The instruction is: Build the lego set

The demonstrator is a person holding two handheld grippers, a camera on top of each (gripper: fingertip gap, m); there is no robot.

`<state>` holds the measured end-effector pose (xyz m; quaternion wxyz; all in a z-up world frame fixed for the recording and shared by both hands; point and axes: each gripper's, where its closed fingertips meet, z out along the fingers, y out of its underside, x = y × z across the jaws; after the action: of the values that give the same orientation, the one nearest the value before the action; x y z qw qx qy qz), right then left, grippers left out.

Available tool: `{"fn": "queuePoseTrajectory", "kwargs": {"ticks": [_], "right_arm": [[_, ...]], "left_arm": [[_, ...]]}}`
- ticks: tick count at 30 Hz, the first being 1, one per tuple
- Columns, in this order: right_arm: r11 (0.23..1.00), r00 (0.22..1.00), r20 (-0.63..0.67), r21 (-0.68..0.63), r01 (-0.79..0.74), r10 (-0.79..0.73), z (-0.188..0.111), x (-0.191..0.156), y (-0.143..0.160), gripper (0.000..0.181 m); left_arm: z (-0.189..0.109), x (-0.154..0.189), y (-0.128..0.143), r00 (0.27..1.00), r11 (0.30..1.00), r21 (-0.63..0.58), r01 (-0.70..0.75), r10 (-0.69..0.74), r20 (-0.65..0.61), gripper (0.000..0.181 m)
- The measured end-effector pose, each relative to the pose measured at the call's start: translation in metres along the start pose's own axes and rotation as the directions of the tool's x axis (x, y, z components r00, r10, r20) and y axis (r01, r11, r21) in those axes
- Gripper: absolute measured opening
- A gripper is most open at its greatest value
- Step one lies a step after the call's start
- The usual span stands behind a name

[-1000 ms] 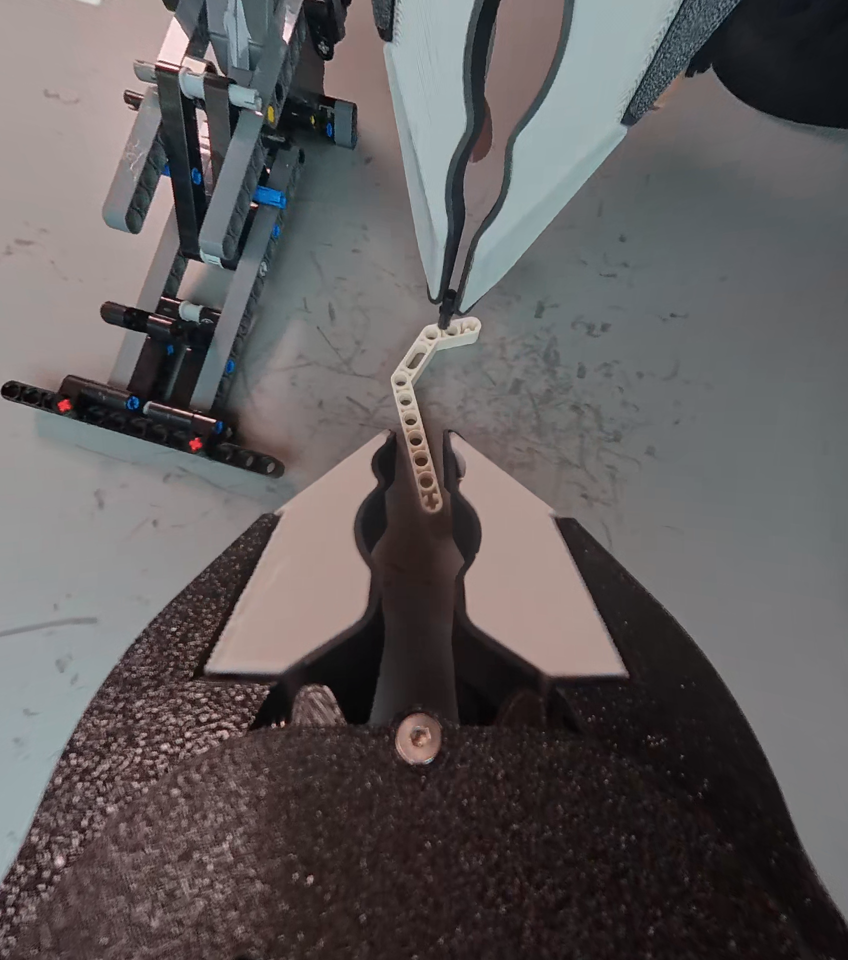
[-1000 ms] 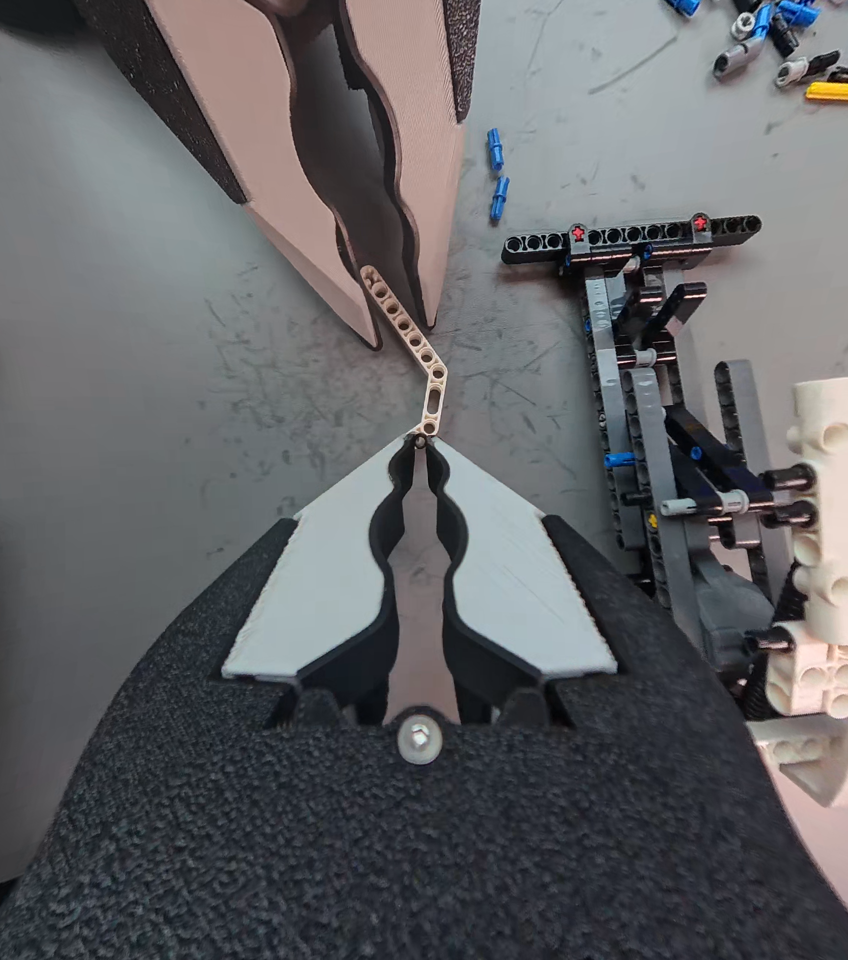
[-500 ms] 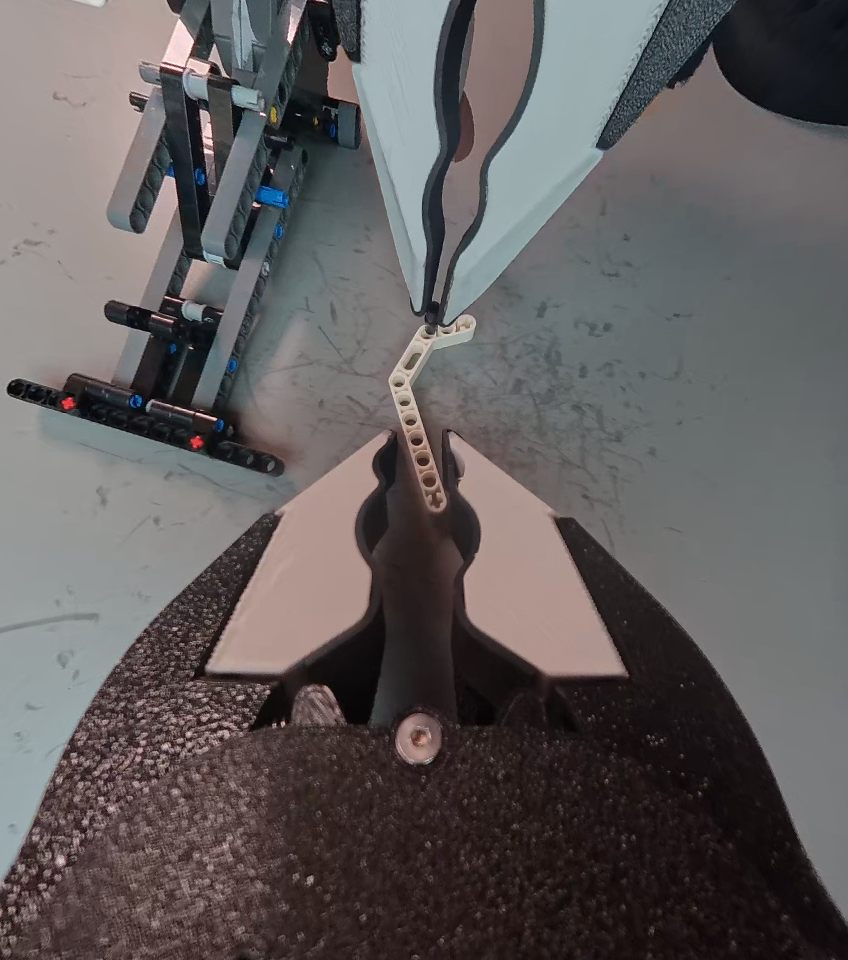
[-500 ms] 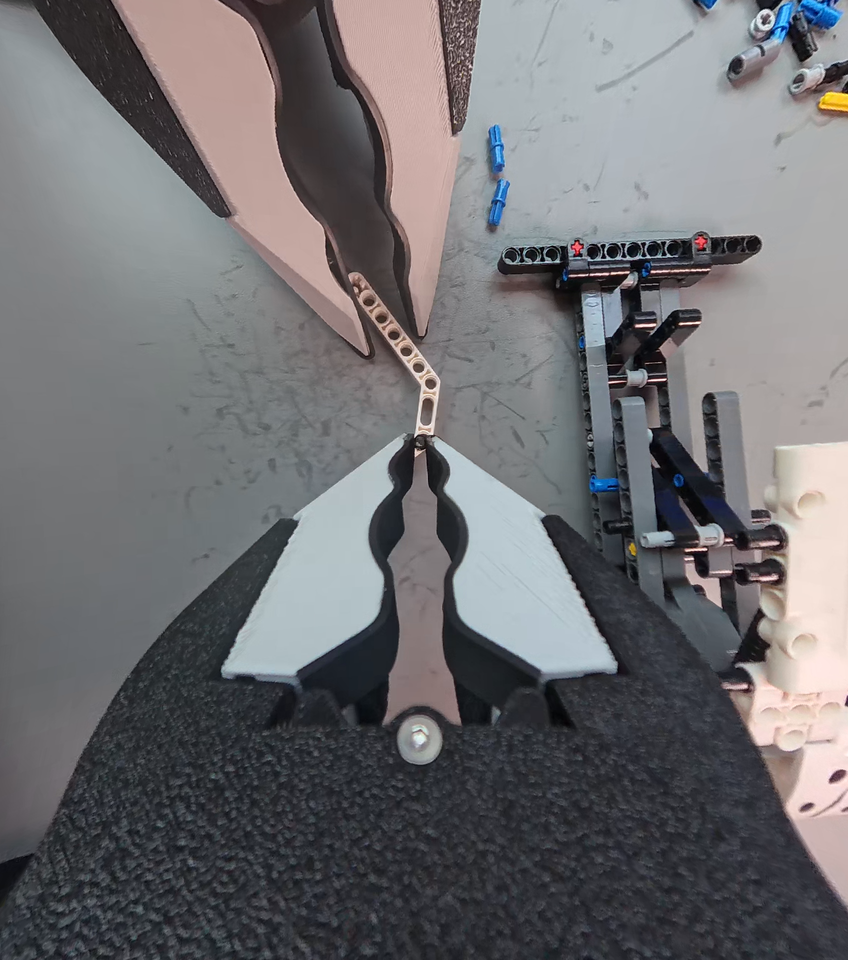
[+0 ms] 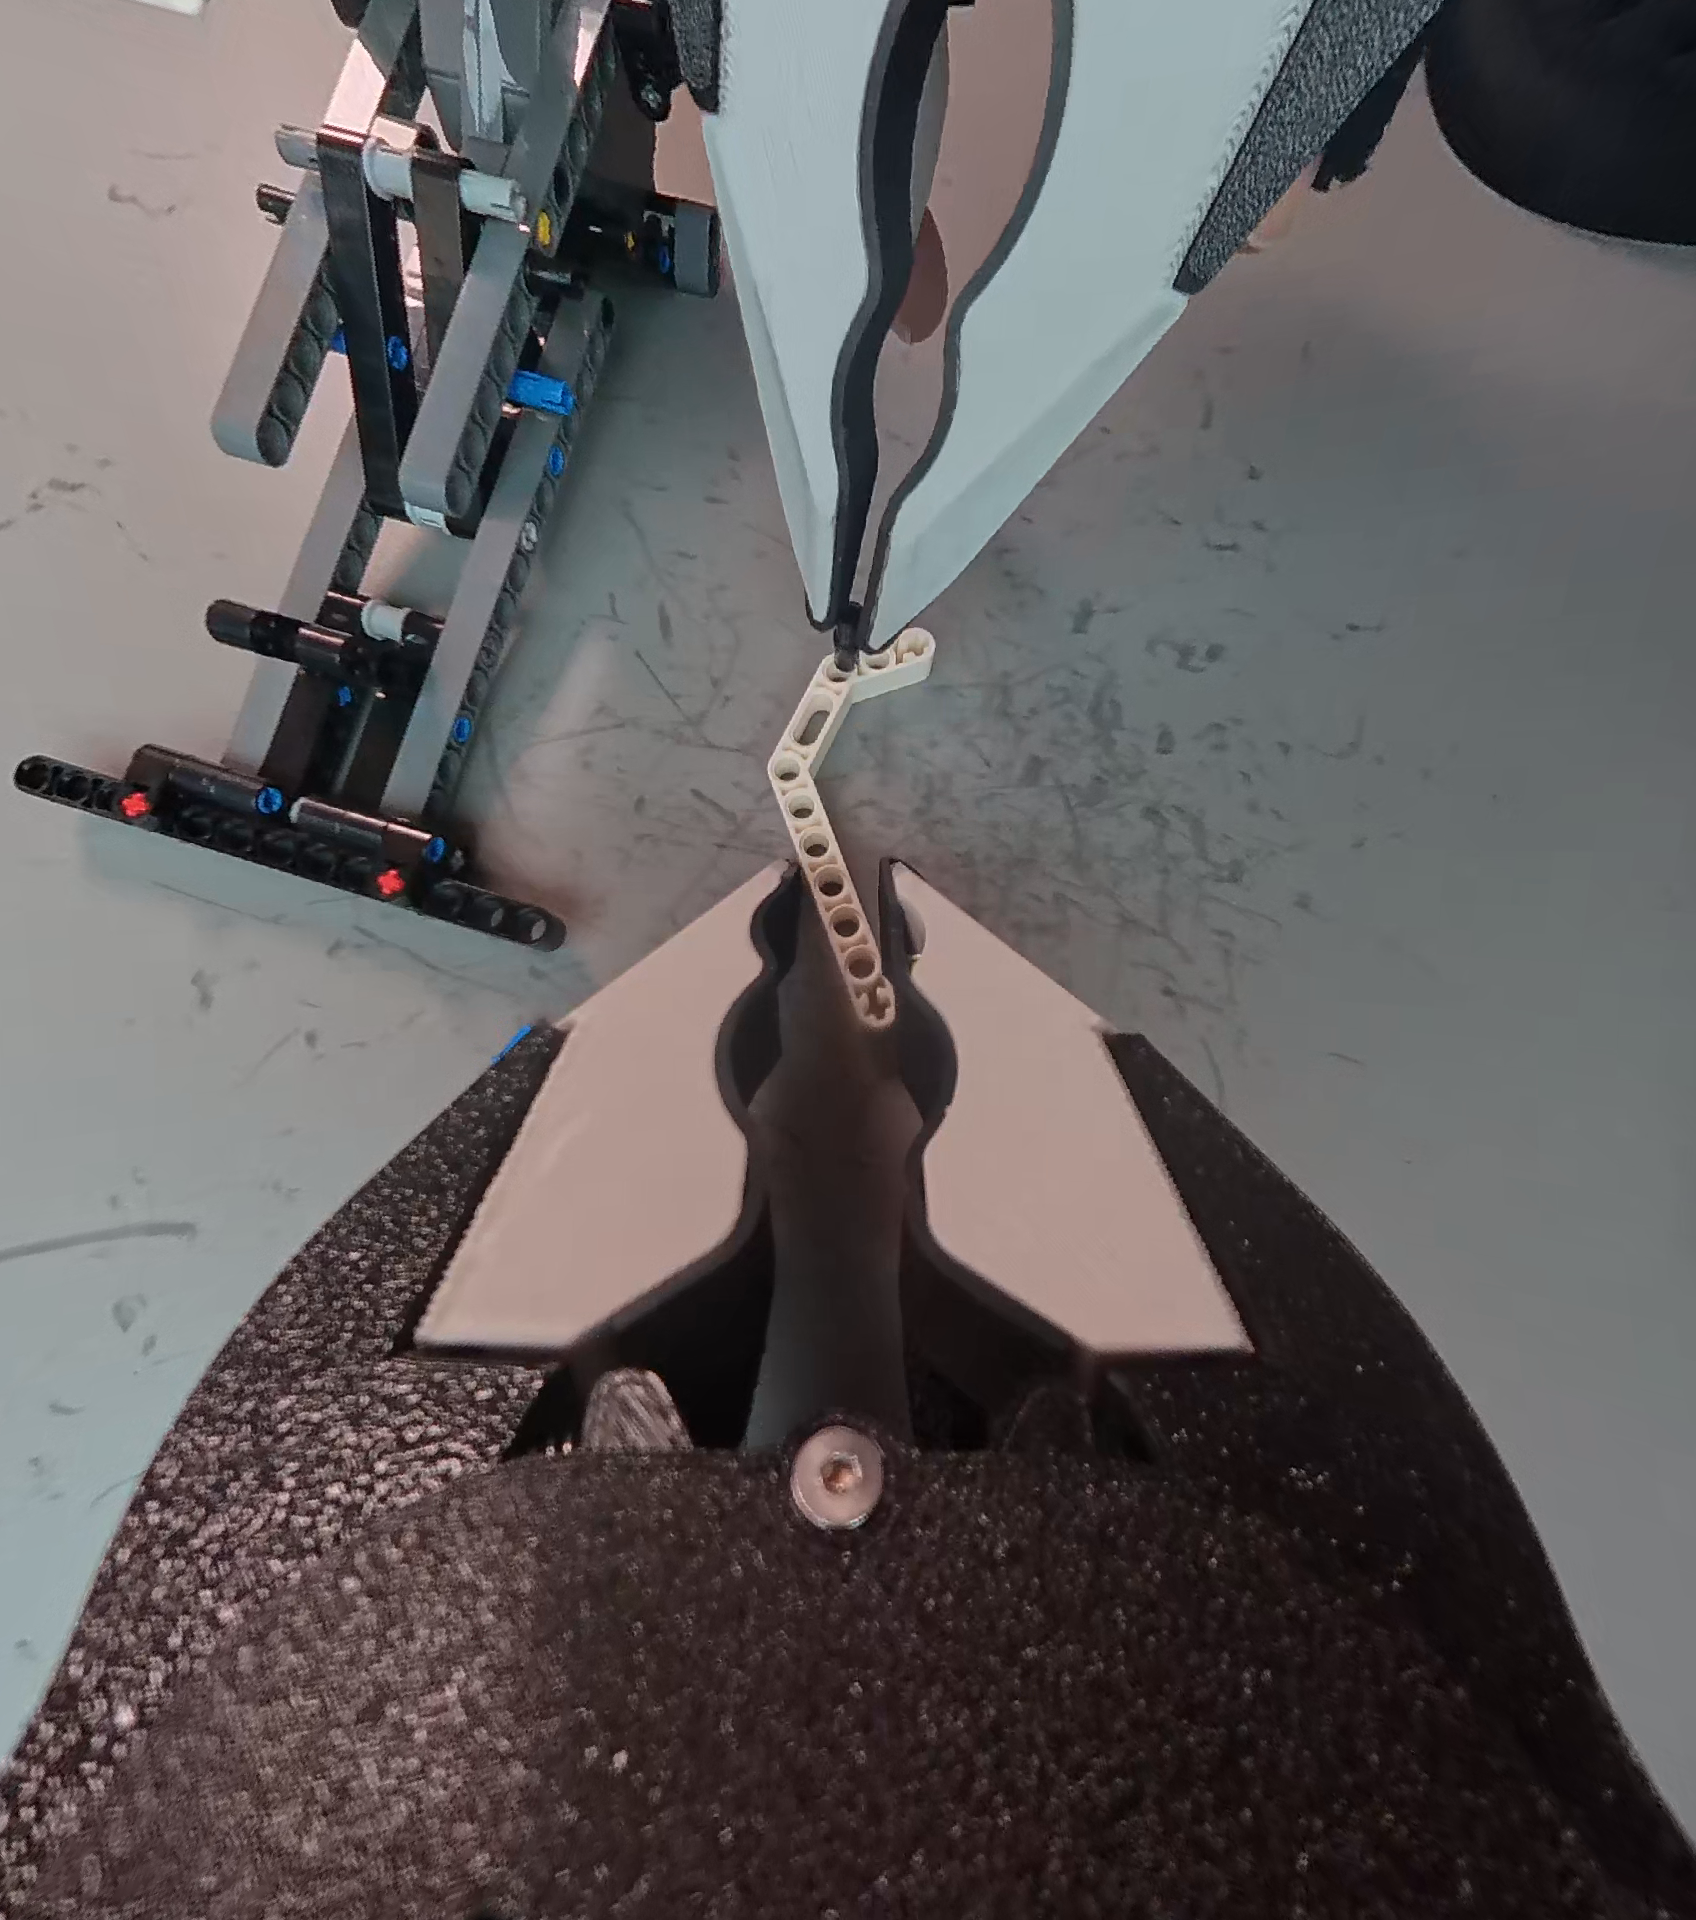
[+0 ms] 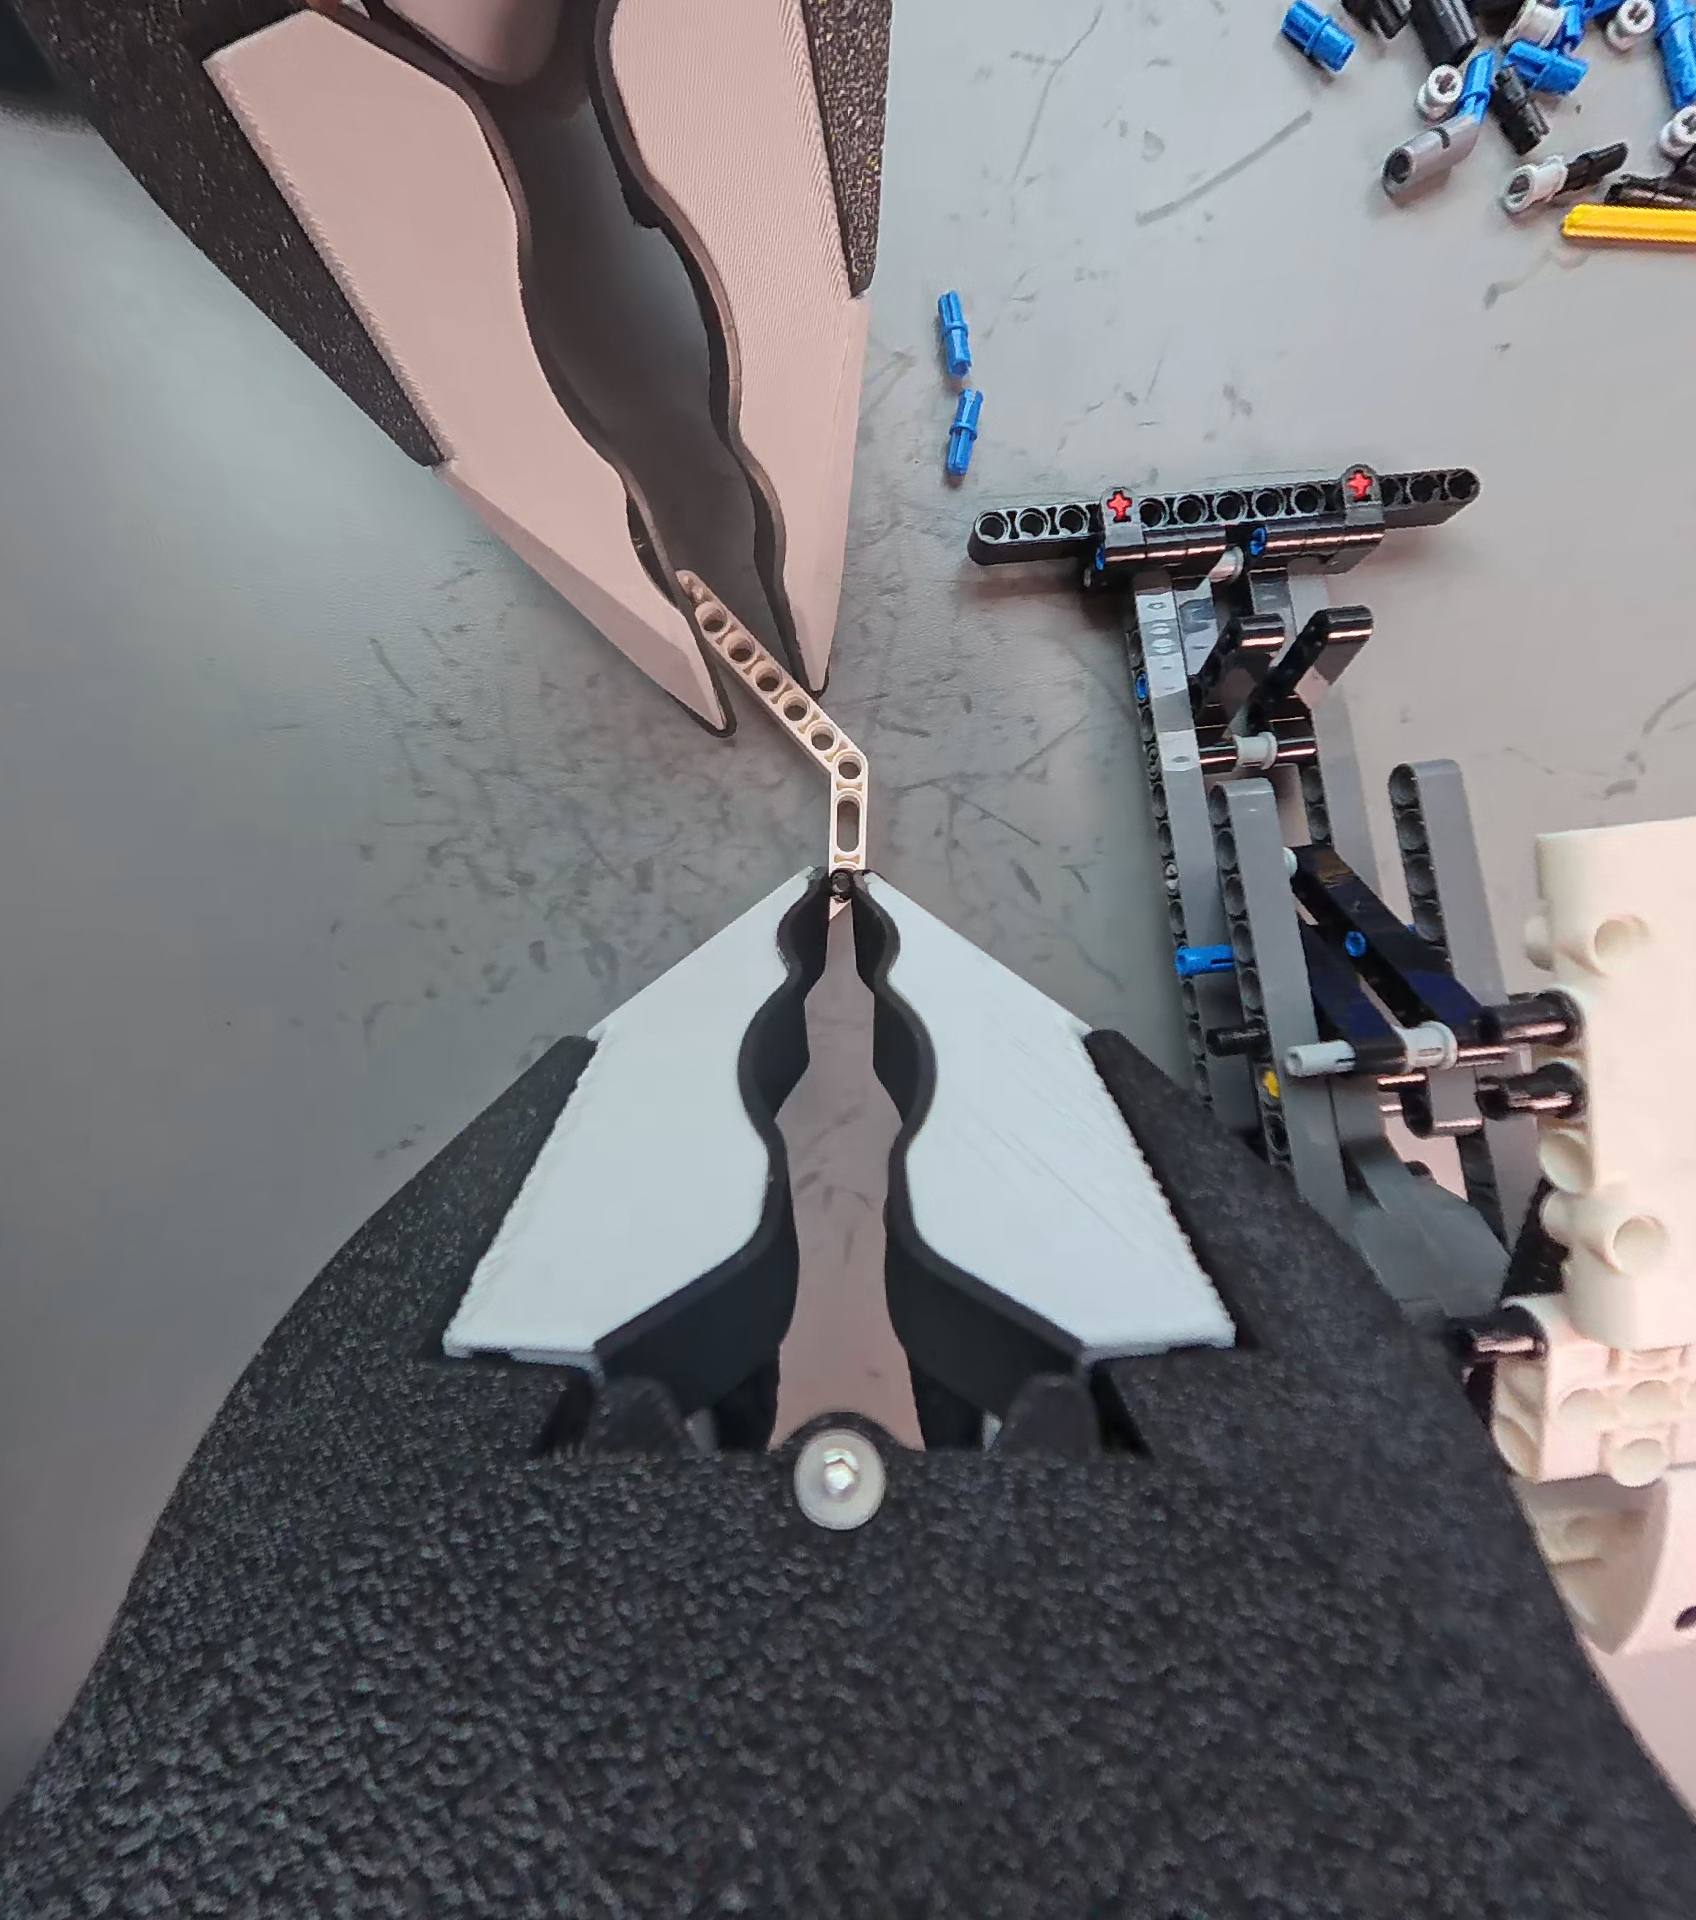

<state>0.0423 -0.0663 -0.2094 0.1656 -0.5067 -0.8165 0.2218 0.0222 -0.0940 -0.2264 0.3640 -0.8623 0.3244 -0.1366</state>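
My left gripper (image 5: pixel 839 881) is shut on the lower end of a white bent beam with holes (image 5: pixel 809 795) and holds it above the grey table. My right gripper (image 6: pixel 839 883) is shut on a small black pin (image 6: pixel 840 886). The pin's tip touches a hole near the beam's far bent end (image 6: pixel 850 821). In the left wrist view the right gripper (image 5: pixel 849 621) comes down from the top with the pin (image 5: pixel 845 646). In the right wrist view the left gripper (image 6: pixel 771 704) reaches in from the upper left. The grey and black lego assembly (image 5: pixel 387 499) lies to the left.
In the right wrist view the assembly (image 6: pixel 1239 727) lies on the right, joined to a white block (image 6: pixel 1675 1091). Two loose blue pins (image 6: pixel 955 343) lie beyond the grippers. A pile of loose blue, black, red and yellow parts (image 6: pixel 1602 114) sits at the top right. My hands' fingertips stand some 5 cm from each other. About 11 cm separates my right fingertips from the white block (image 6: pixel 1675 1091).
The right gripper with the pin has edged a little left along the beam's far end. The left gripper still holds the beam in the same pose.
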Motion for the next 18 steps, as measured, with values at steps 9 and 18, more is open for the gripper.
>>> {"fn": "queuePoseTrajectory", "kwargs": {"ticks": [9,18], "right_arm": [[1.0,1.0,-0.013,0.027,0.002,-0.002,0.0001,0.0002,-0.0013,0.004],[0.998,0.999,0.017,0.049,-0.039,0.039,-0.0011,-0.003,0.0012,0.004]], "left_arm": [[0.0001,0.0005,0.0,1.0,1.0,0.001,-0.006,0.006,0.004,0.014],[0.0002,0.0009,-0.0001,1.0,1.0,0.001,-0.004,0.004,0.005,0.012]]}}
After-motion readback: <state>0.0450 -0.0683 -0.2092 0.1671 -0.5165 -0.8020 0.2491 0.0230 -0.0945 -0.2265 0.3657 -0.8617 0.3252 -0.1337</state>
